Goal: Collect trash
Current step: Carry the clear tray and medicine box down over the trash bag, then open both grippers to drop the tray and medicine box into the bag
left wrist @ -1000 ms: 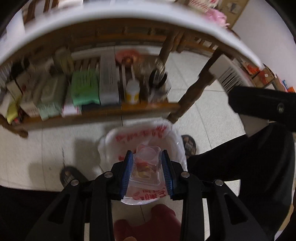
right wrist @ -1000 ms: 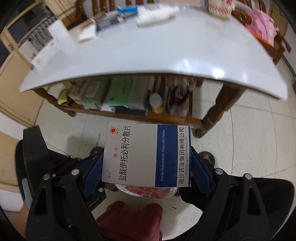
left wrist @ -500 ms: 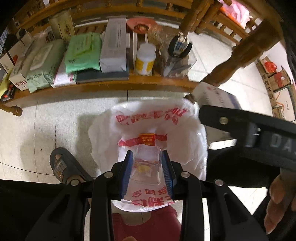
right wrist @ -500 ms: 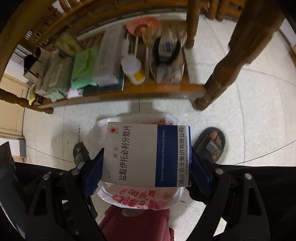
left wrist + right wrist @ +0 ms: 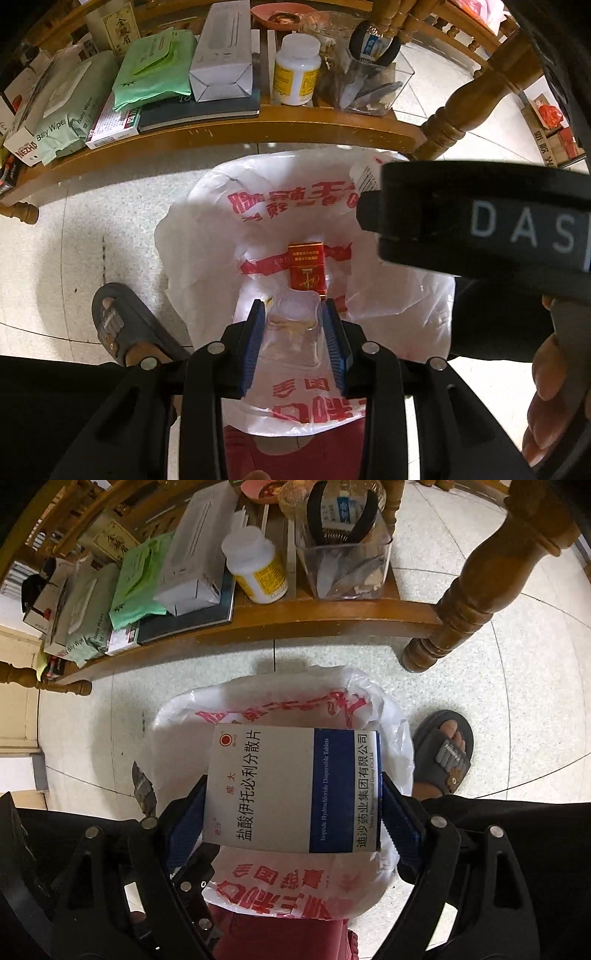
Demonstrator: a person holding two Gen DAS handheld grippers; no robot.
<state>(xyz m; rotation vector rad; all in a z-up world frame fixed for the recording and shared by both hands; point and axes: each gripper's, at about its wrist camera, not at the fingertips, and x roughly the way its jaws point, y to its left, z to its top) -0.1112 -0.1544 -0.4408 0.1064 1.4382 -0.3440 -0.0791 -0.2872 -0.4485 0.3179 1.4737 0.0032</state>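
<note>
My left gripper (image 5: 293,339) is shut on a clear plastic cup (image 5: 295,328) with yellowish residue, held over the open white trash bag with red print (image 5: 295,206). A red cigarette pack (image 5: 306,267) lies inside the bag. My right gripper (image 5: 291,812) is shut on a white and blue medicine box (image 5: 293,788), held flat over the same bag (image 5: 280,705). The right gripper's black body (image 5: 480,229) shows at the right of the left wrist view, above the bag's right rim.
A low wooden shelf (image 5: 221,133) behind the bag holds wipes packs, boxes, a white pill bottle (image 5: 295,74) and a clear container. A turned table leg (image 5: 476,602) stands right of the bag. Slippered feet (image 5: 443,753) flank it on the tiled floor.
Both grippers dropped from table height to just above the bag, still holding the cup and the box. The bag's inside with the cigarette pack came into view.
</note>
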